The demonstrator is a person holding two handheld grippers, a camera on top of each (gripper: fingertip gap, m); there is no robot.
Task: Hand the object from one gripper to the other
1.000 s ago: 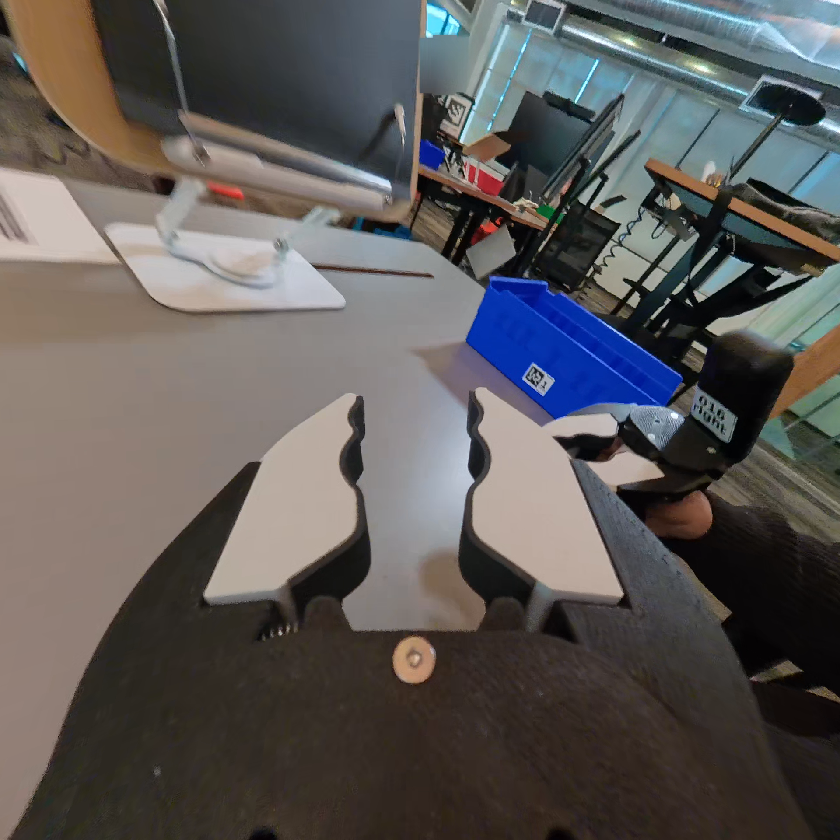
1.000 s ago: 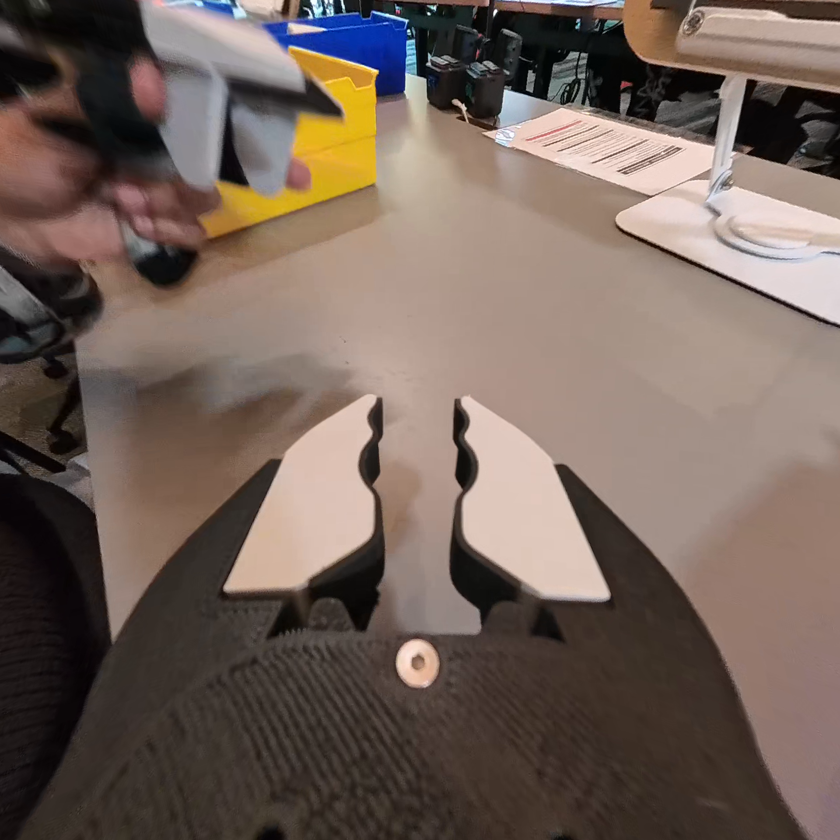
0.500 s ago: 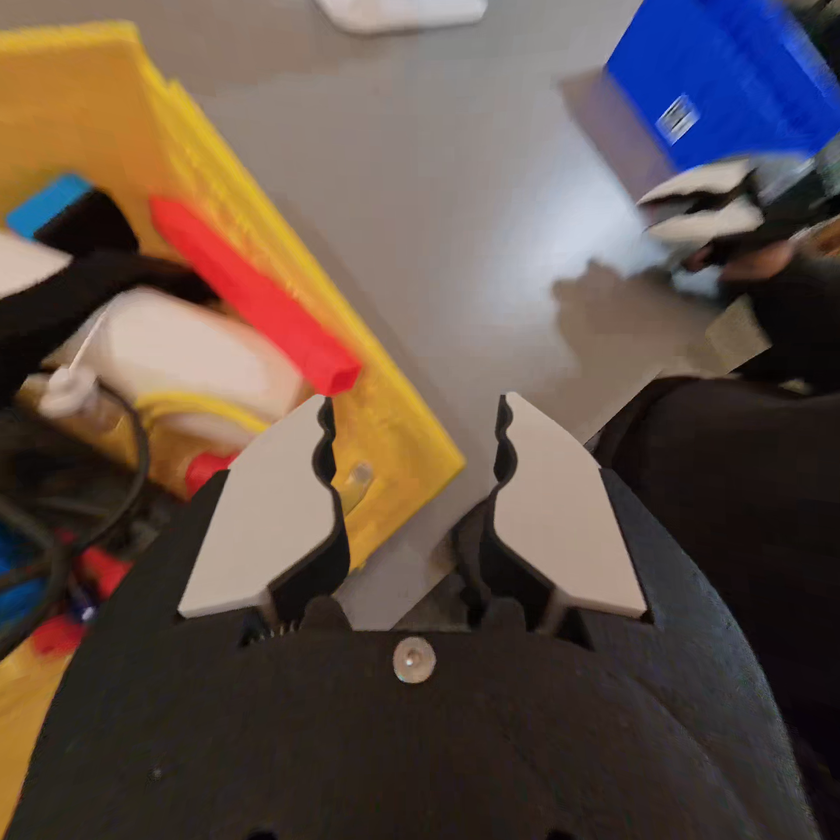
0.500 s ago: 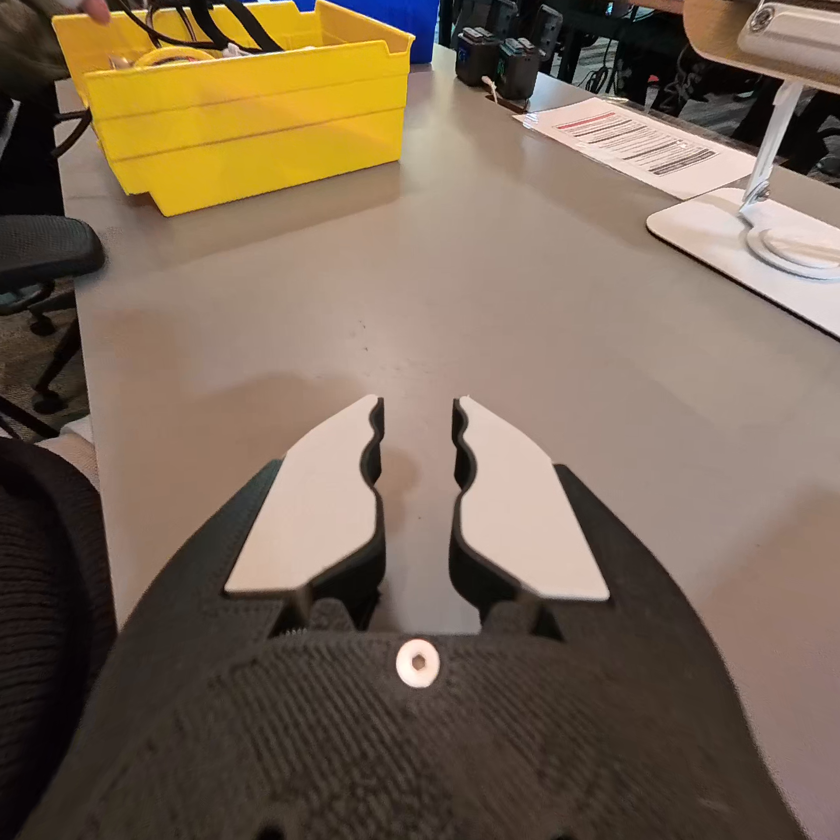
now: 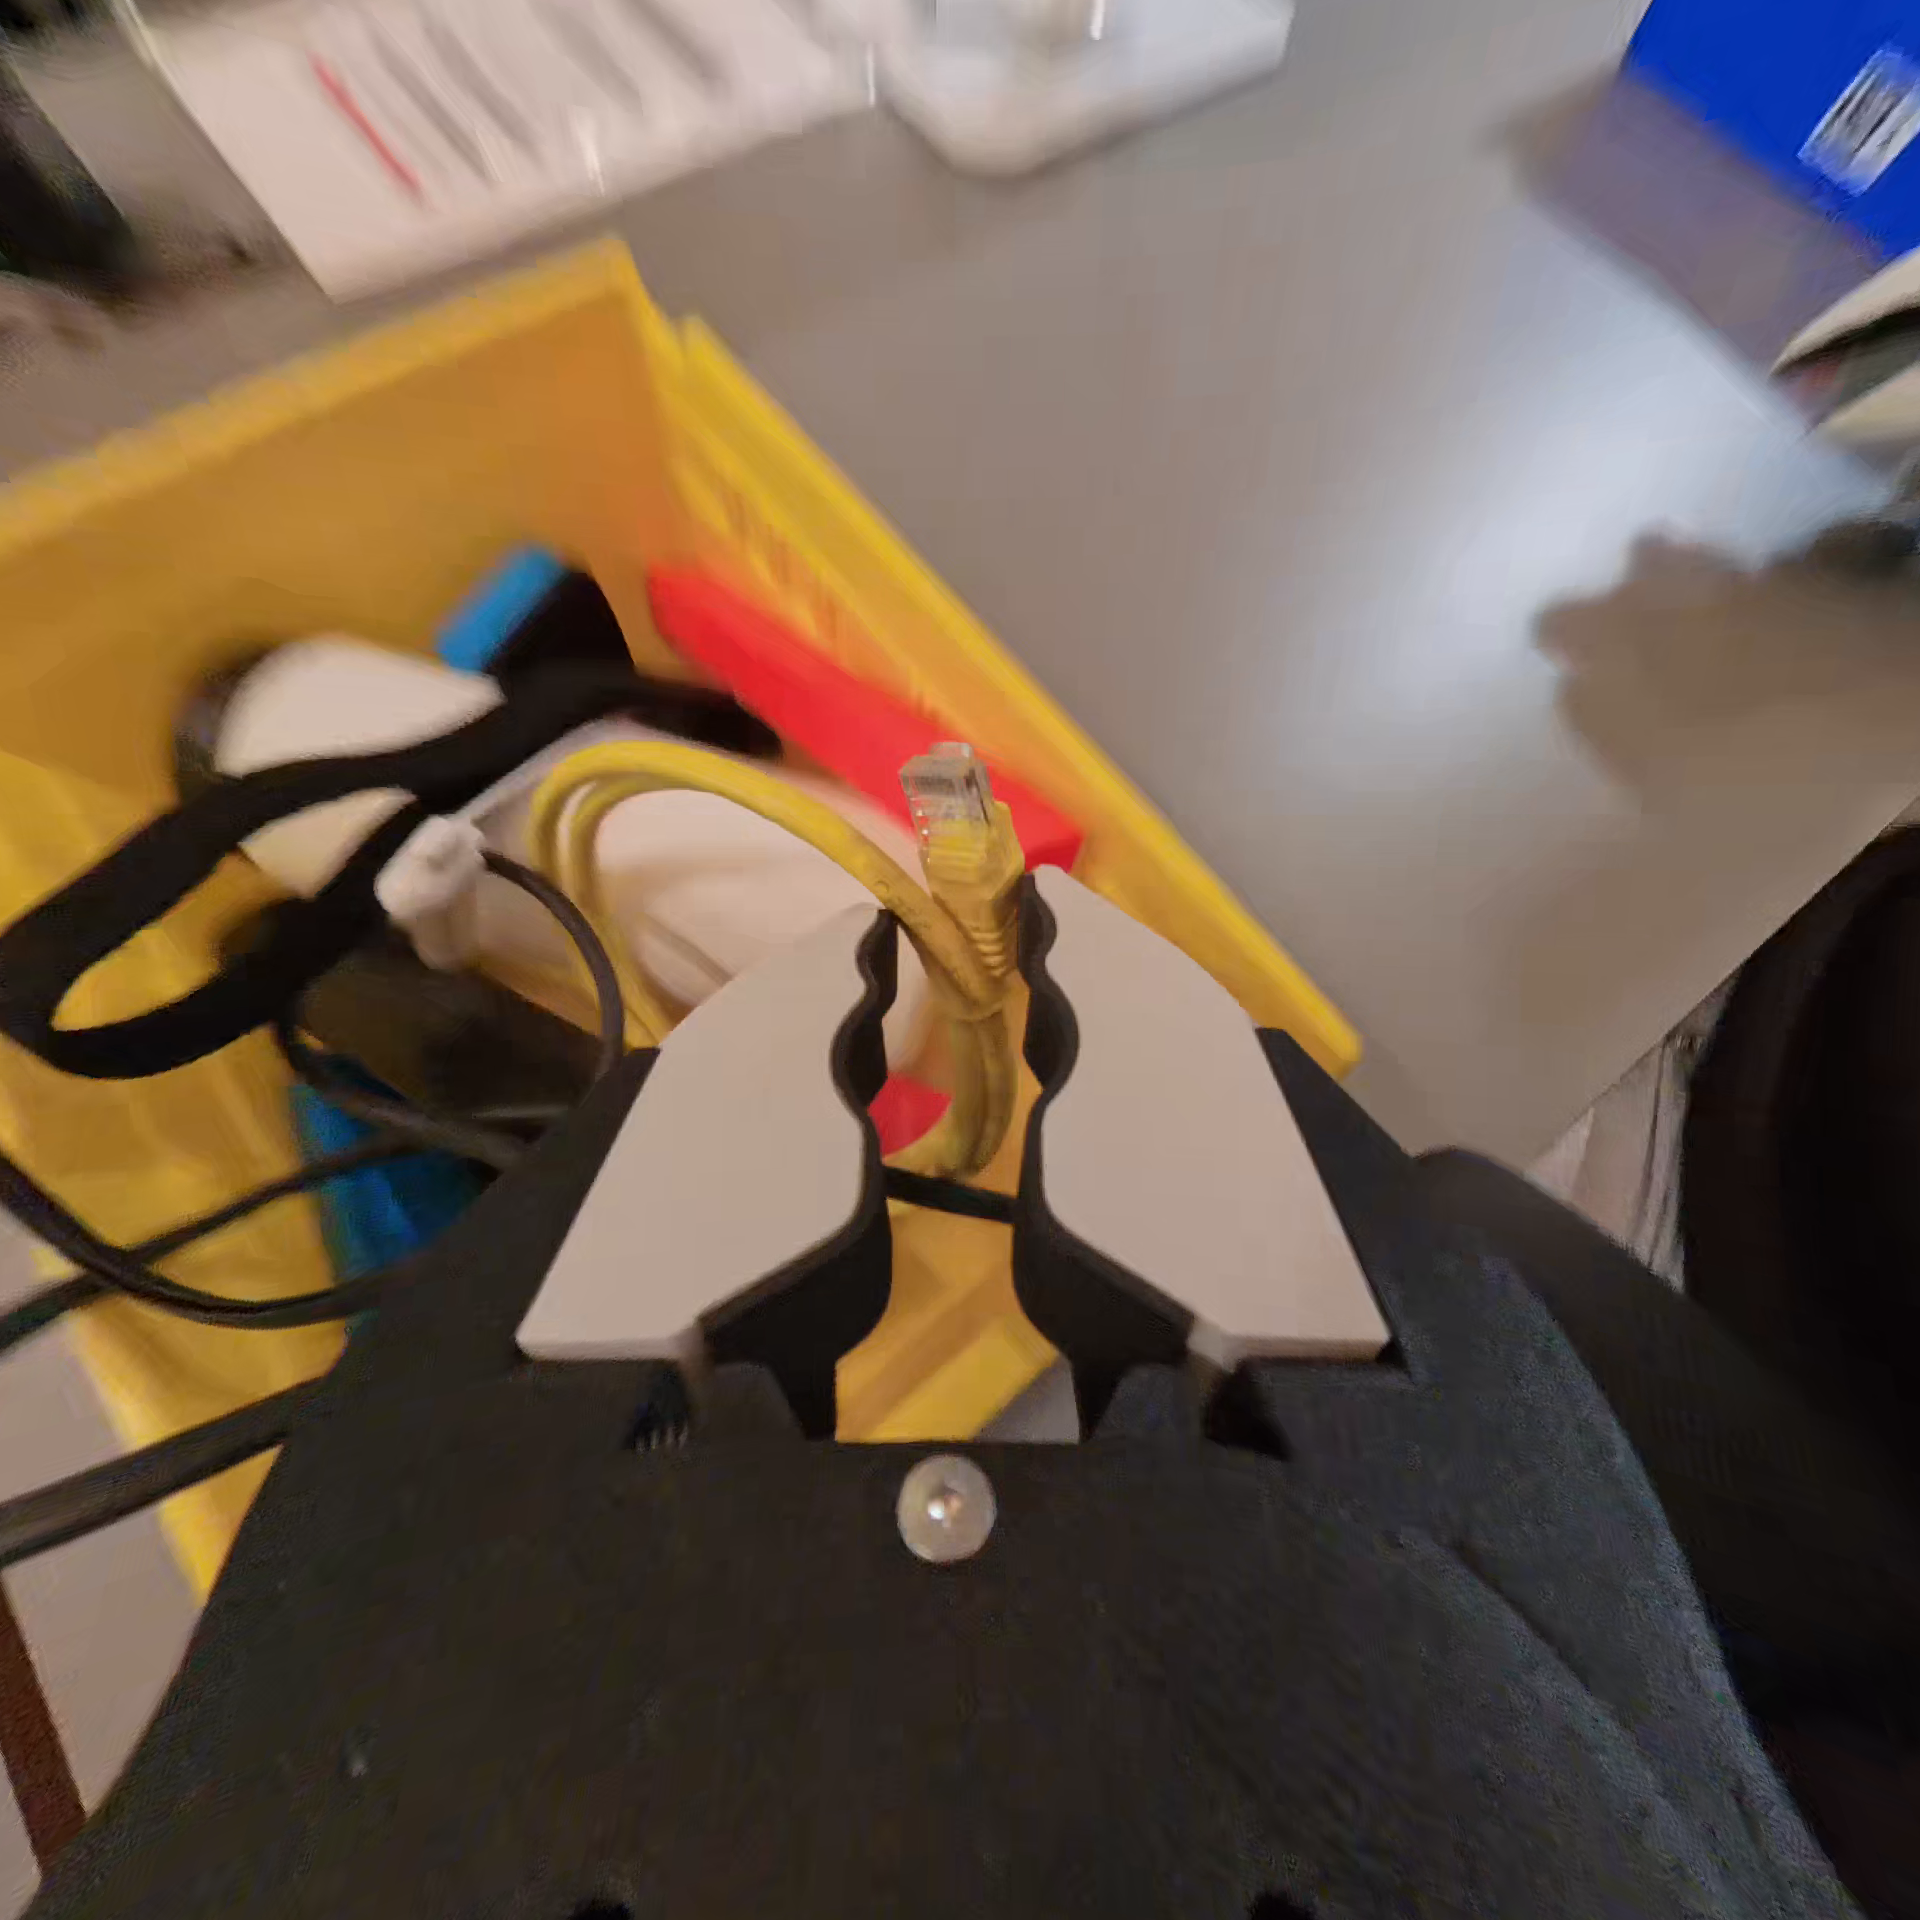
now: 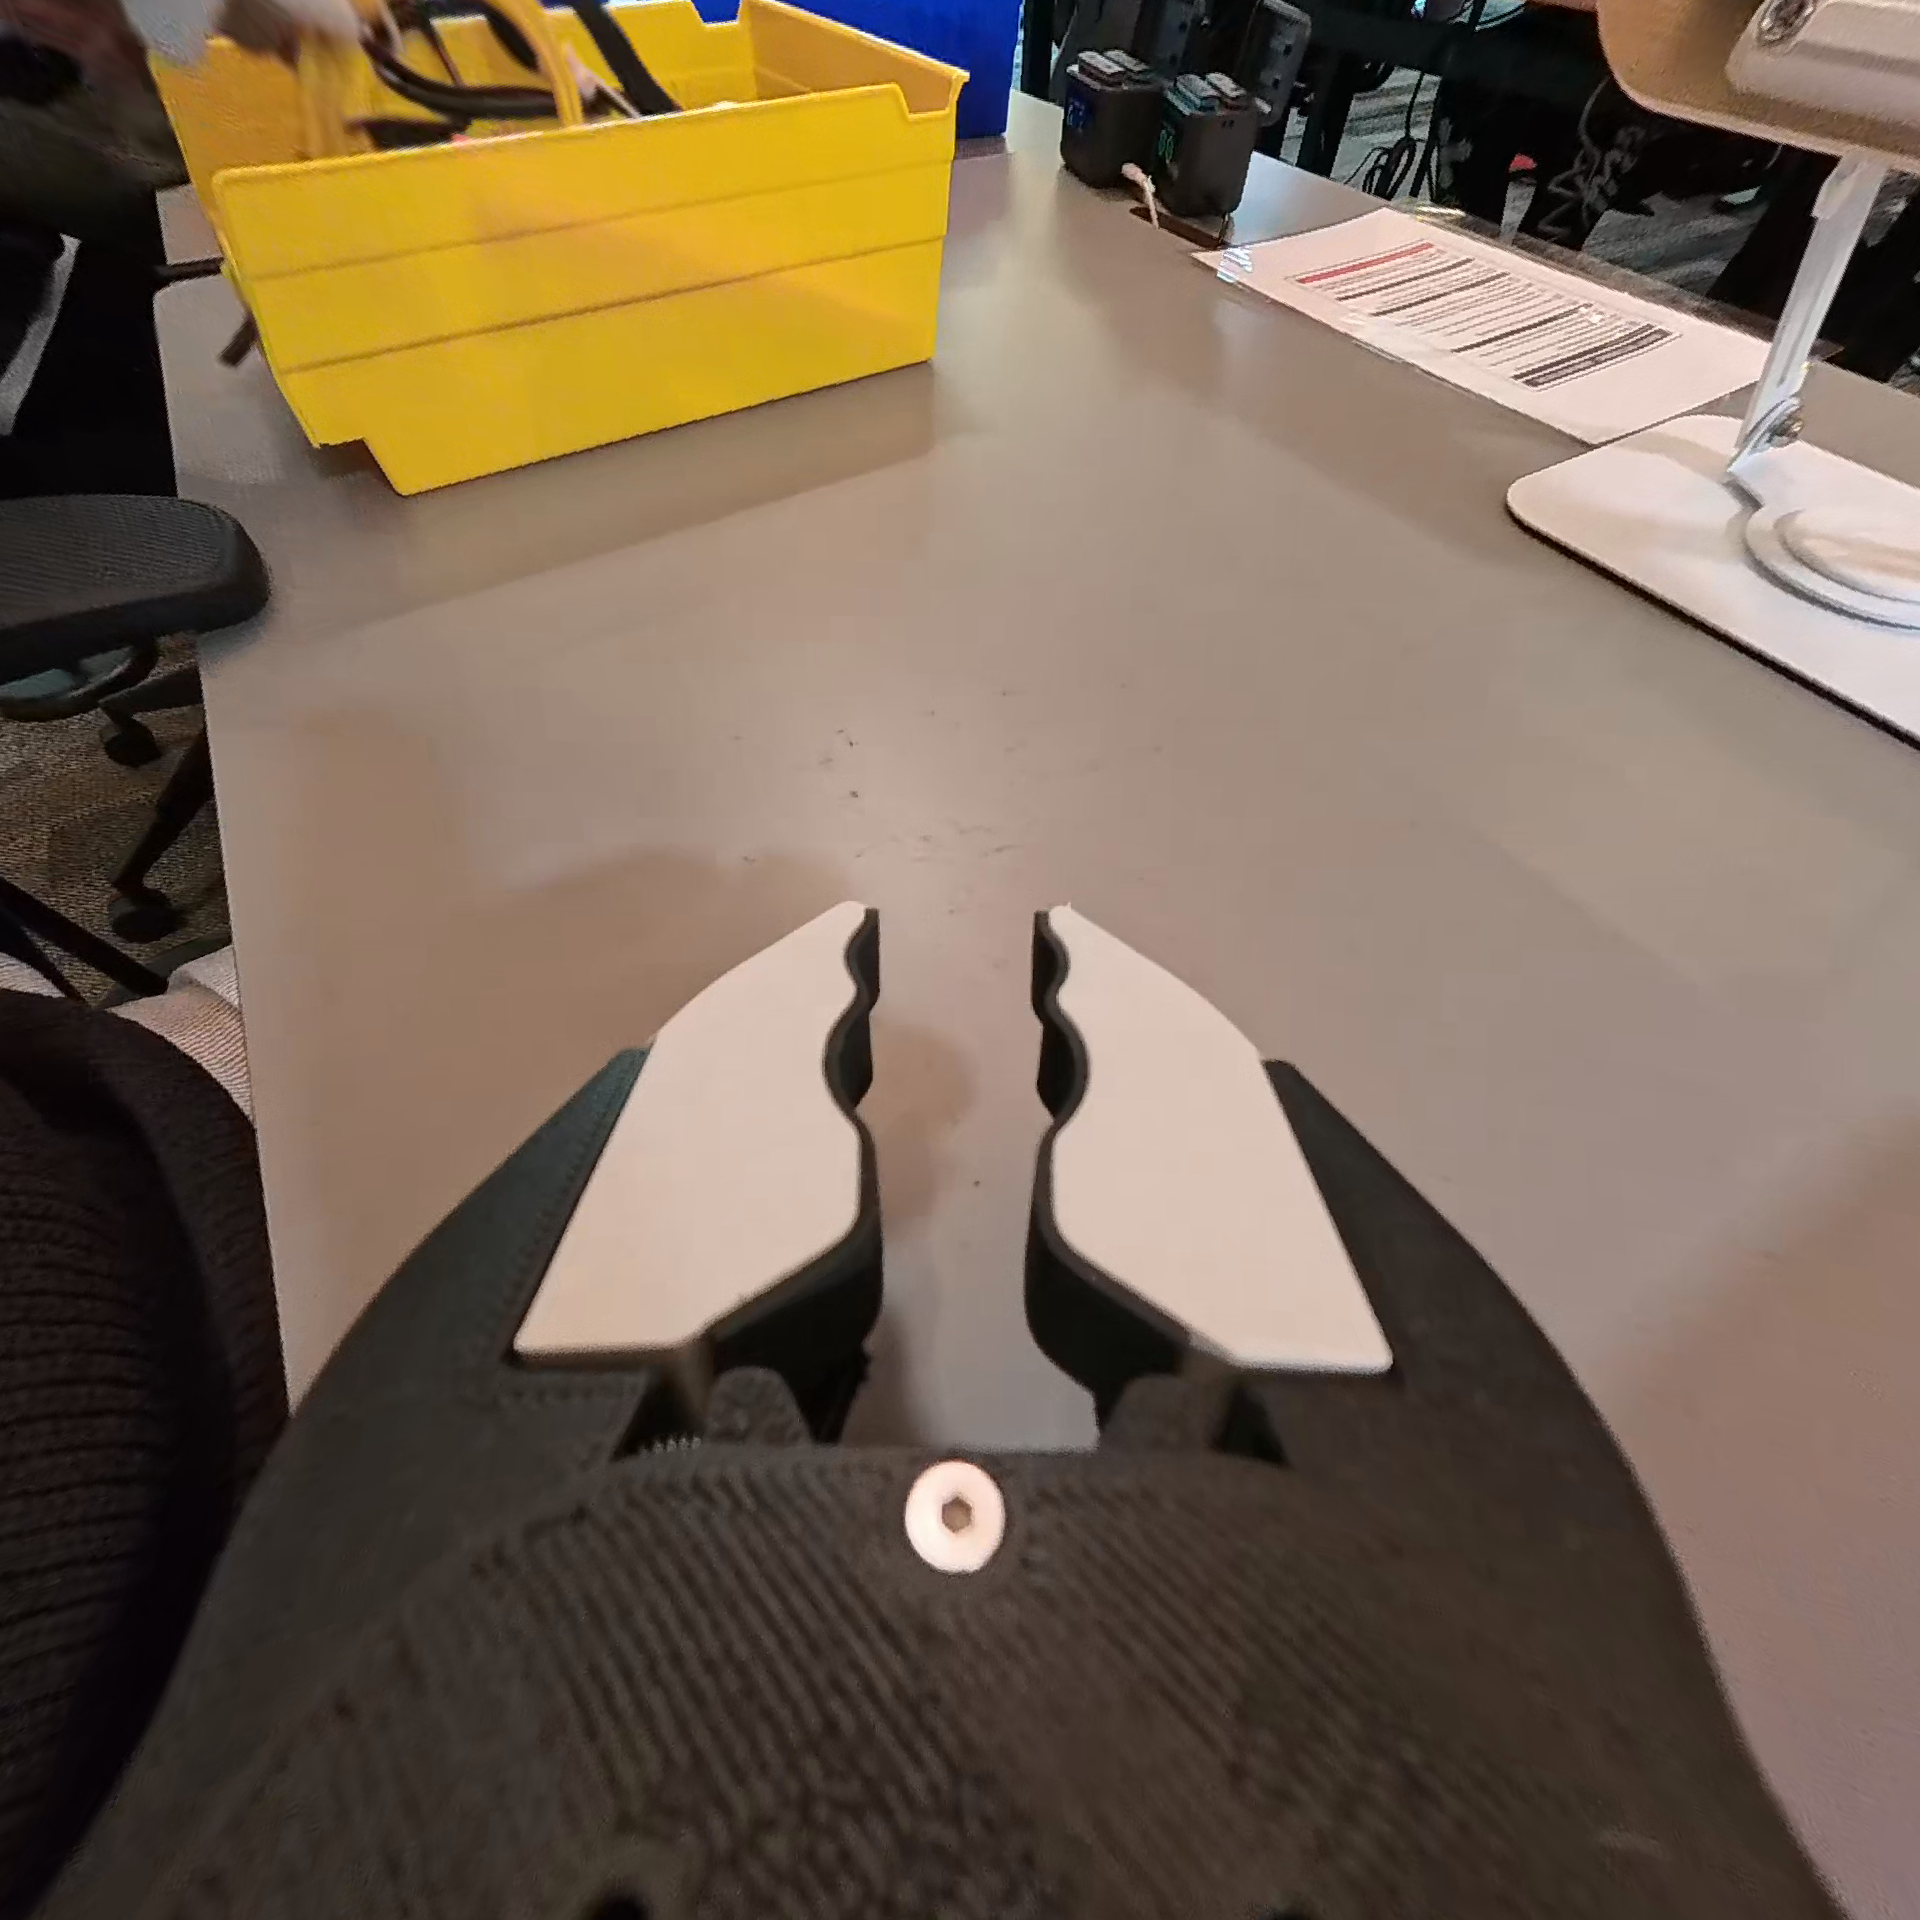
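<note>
Swung over to the yellow bin [image 5: 343, 488]; left claw [image 5: 954, 914] now pinching the yellow cable [image 5: 971, 914] at twelve o'clock. Right claw [image 6: 956, 925] released, waiting above the tabletop [image 6: 1195, 675]. Handover comes next.

Yellow cable [image 5: 977, 935] w/ clear plug, yellow bin [image 6: 582, 281], grey table [image 6: 1143, 644].

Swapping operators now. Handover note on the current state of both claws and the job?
Left claw: over the yellow bin, fingers around the yellow ethernet cable near its plug; whether it is clamped tight is unclear.
Right claw: open, empty, low over the grey table, away from the bin.
Done: cable reached.
Left: lift it out, bring the claws together, pass it to the right claw.
</note>
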